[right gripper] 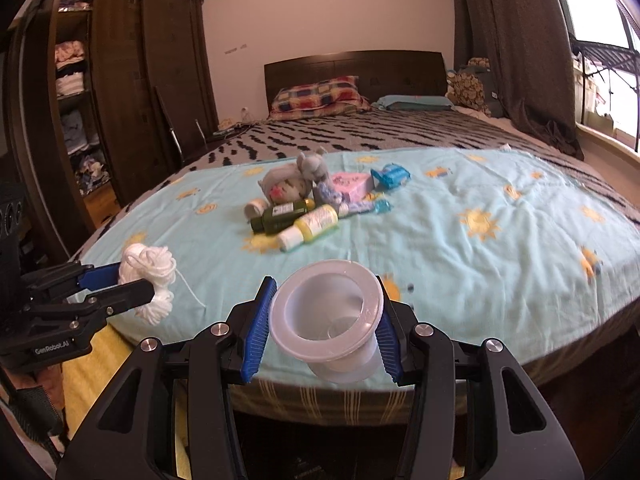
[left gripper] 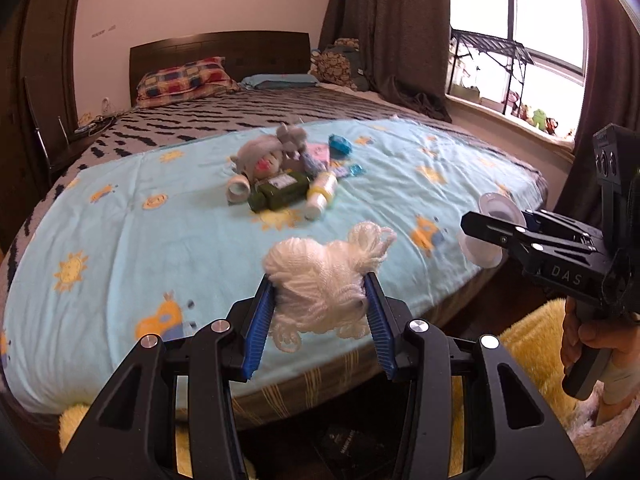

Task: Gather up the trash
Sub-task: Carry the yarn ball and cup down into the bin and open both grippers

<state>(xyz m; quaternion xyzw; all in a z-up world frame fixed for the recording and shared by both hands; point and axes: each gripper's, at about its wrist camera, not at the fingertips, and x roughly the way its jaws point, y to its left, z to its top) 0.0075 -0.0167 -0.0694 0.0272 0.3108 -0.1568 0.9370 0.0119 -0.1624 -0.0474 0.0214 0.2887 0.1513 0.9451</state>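
My left gripper (left gripper: 318, 292) is shut on a bundle of white yarn (left gripper: 324, 276), held above the near edge of the bed; the same yarn (right gripper: 148, 276) shows at the left of the right wrist view. My right gripper (right gripper: 325, 312) is shut on a clear plastic cup (right gripper: 328, 320), its blue pads (right gripper: 260, 328) pressed on the cup's sides. That cup (left gripper: 492, 232) also appears at the right of the left wrist view. A pile of items (right gripper: 316, 200) lies mid-bed: a green bottle (right gripper: 280, 214), a yellow bottle (right gripper: 310, 226), a doll, a pink box and blue wrappers.
A light blue blanket (left gripper: 140, 240) with sun prints covers the near part of the bed. Pillows (right gripper: 316, 96) lie by the dark headboard. A wardrobe (right gripper: 120, 92) stands left, curtains and a window (left gripper: 540, 20) right. A yellow rug (left gripper: 532, 344) lies on the floor, and a hand (left gripper: 588, 344) holds the right gripper's handle.
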